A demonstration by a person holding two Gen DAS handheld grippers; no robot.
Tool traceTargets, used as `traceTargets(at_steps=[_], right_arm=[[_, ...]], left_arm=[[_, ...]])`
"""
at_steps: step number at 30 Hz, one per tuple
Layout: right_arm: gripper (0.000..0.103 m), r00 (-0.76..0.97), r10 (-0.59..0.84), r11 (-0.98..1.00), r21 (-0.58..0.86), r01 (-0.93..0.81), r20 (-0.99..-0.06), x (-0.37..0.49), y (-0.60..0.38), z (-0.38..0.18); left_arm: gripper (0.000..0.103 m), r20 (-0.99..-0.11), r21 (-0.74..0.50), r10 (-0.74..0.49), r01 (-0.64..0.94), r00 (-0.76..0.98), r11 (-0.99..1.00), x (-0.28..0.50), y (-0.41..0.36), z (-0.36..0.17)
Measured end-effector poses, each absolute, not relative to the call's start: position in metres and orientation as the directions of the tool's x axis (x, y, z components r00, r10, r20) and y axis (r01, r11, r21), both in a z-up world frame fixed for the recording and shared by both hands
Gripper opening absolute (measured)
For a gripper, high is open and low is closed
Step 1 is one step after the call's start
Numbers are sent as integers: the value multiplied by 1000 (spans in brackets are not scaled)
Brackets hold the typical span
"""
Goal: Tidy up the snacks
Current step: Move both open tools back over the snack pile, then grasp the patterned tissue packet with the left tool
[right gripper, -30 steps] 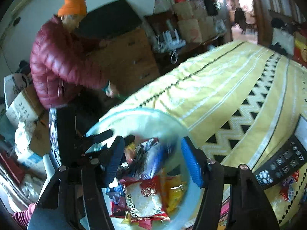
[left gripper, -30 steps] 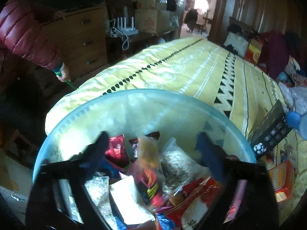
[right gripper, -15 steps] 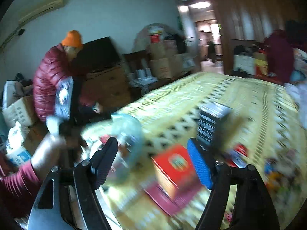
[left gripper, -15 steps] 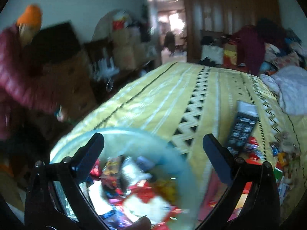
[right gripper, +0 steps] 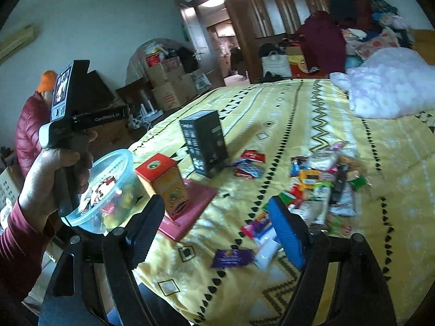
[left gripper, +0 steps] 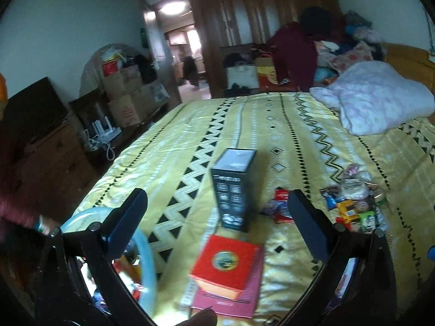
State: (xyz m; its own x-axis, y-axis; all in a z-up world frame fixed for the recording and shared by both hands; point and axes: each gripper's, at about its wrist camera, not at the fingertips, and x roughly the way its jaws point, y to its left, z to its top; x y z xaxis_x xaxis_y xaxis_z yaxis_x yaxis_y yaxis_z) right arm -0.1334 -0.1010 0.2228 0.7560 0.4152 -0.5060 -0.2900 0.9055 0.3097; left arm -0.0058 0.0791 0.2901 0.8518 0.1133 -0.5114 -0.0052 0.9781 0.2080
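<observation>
A clear tub [right gripper: 108,190] holding several snack packets sits at the bed's near left corner; only its rim [left gripper: 148,266] shows in the left wrist view. Loose snack packets [right gripper: 320,184] [left gripper: 350,206] lie in a heap on the yellow bedspread to the right. My left gripper [left gripper: 217,222] is open wide and empty, aimed over a red box [left gripper: 228,266] and an upright black box [left gripper: 233,190]. My right gripper [right gripper: 217,231] hangs over the bedspread left of the heap. Its jaws are opening with nothing between them. A purple packet [right gripper: 233,256] lies just beyond it.
The red box [right gripper: 165,179] stands on a dark red book [right gripper: 190,209] beside the black box [right gripper: 204,144]. A pale quilt [left gripper: 380,103] is bunched at the far right. A person in a red jacket [right gripper: 27,130] stands left of the bed, near a dresser and cardboard boxes.
Both grippers swung right, from above the tub to over the bedspread. The right jaws had a packet between them over the tub; they are now wider and empty.
</observation>
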Motion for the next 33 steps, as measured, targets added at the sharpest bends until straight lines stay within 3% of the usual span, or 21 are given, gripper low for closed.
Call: traceTargets(at_steps=[14,18,21,26,33], right_arm=[[85,768,383,907,365,-208,-514,-146,-155,196],[86,750,355,907,399,-132,-558,-152,-179,166],[86,731,337,902,425,-70,-594,-157,-196,144],[86,702,335,887,462,-9,-628,-157,-218,113],[86,641,388,848,529,33,-663,-140,-233,66]], left_arm=[[103,-592,215,24,130,805,968,2,12,262],[100,-661,126,-103,246,743,961,10,-12,239],[83,-743,-43,-237,310,626,950,31,-22,207],[81,-808,-183,-295,258,511,949,69,-30,128],[82,-849,-207,-246,135,467,969,133,-22,78]])
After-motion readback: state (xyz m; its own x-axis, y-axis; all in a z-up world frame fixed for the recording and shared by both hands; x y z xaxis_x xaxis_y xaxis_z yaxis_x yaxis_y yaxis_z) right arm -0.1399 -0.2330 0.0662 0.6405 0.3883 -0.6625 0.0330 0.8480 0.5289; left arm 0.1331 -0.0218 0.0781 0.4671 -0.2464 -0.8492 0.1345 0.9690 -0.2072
